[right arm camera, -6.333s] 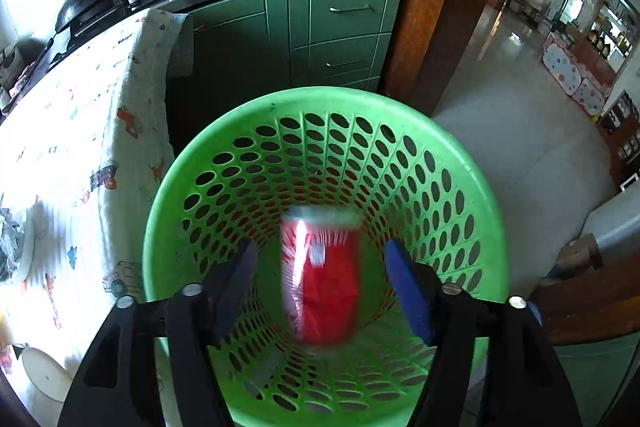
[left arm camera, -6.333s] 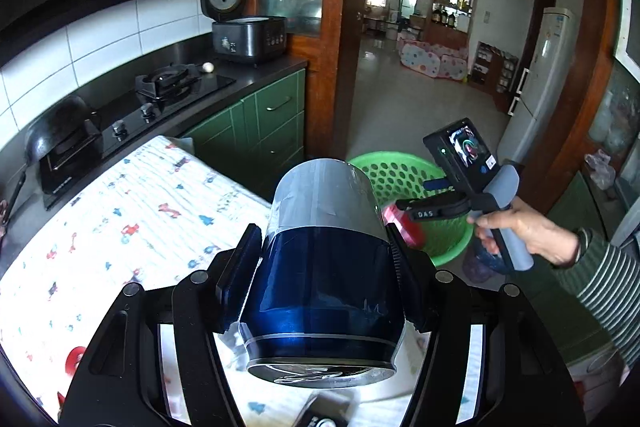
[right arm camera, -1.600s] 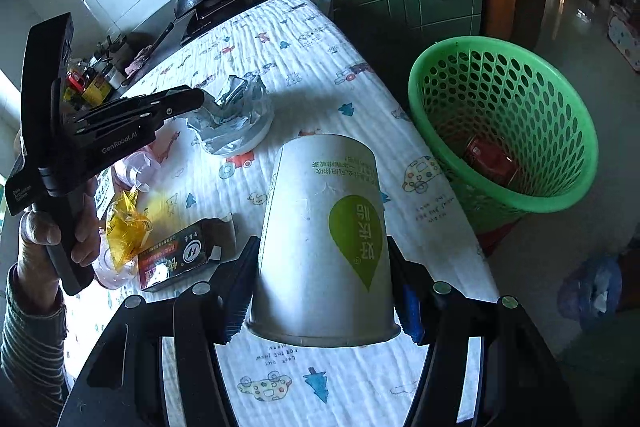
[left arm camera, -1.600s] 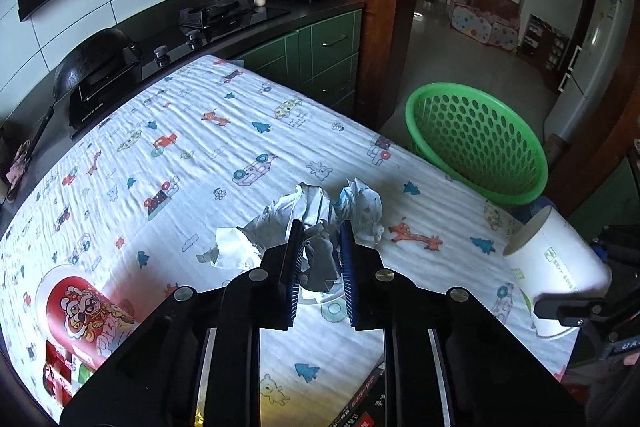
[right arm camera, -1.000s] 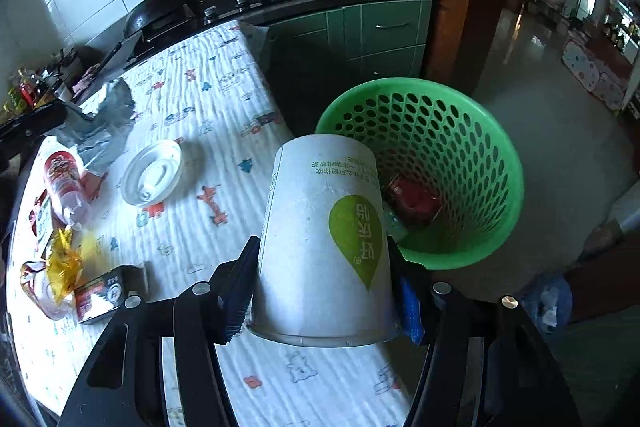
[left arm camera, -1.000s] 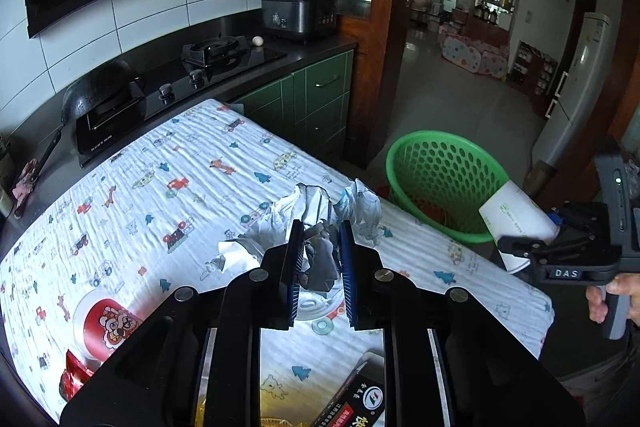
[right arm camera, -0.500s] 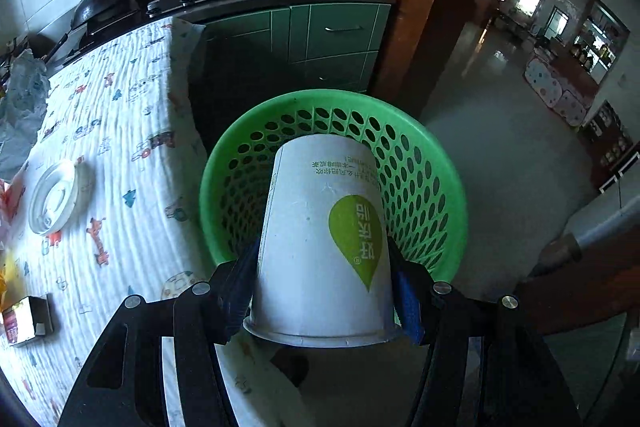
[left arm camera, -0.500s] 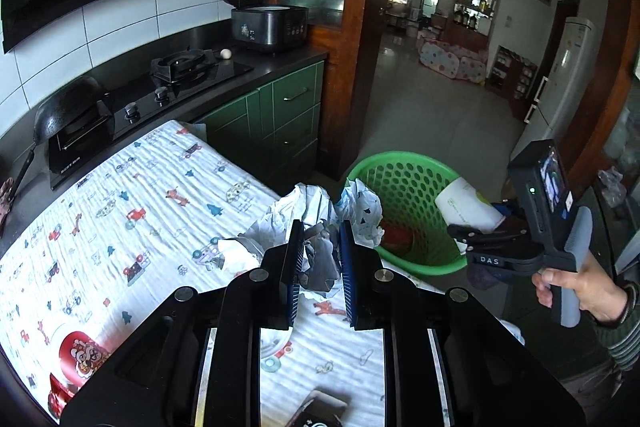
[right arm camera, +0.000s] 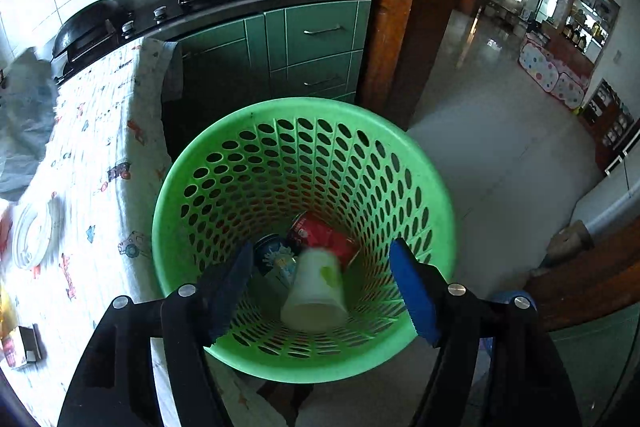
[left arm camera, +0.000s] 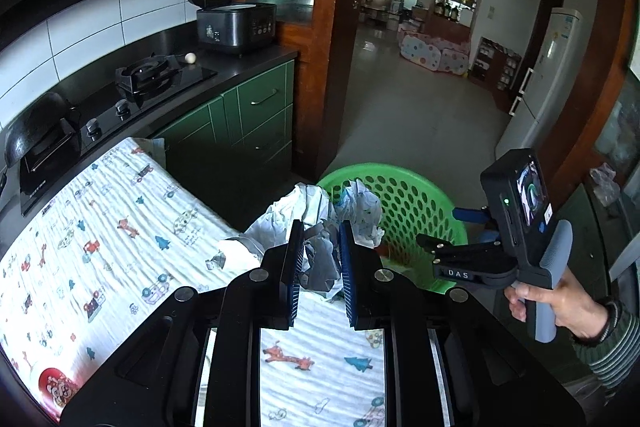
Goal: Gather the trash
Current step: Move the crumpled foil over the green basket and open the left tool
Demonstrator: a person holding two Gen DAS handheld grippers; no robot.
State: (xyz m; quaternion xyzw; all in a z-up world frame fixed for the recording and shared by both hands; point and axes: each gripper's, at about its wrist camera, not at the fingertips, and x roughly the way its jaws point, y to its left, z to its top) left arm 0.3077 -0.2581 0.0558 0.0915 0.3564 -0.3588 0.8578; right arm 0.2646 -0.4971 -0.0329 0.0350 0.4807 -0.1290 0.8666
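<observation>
On the left we see the counter (left arm camera: 100,247) under its patterned cloth, with a white lid (right arm camera: 32,235) and a small carton (right arm camera: 22,345) lying on it. Our left gripper (left arm camera: 319,257) holds the crumpled paper (left arm camera: 316,223) with its jaws clamped on it; half a second ago the wad hung over the counter's edge, and now it has come closer to the basket (left arm camera: 416,211), its top overlapping the near rim in the left wrist view. Further right, our right gripper (right arm camera: 322,285) hovers over the basket with its jaws spread wide and nothing between them. Half a second ago they gripped the paper cup (right arm camera: 316,293); now the cup is inside the basket, blurred, mouth towards us, beside a blue can (right arm camera: 272,255) and a red can (right arm camera: 324,235) at the bottom. At the far right, our right hand (left arm camera: 560,307) grips the handle beside the basket.
</observation>
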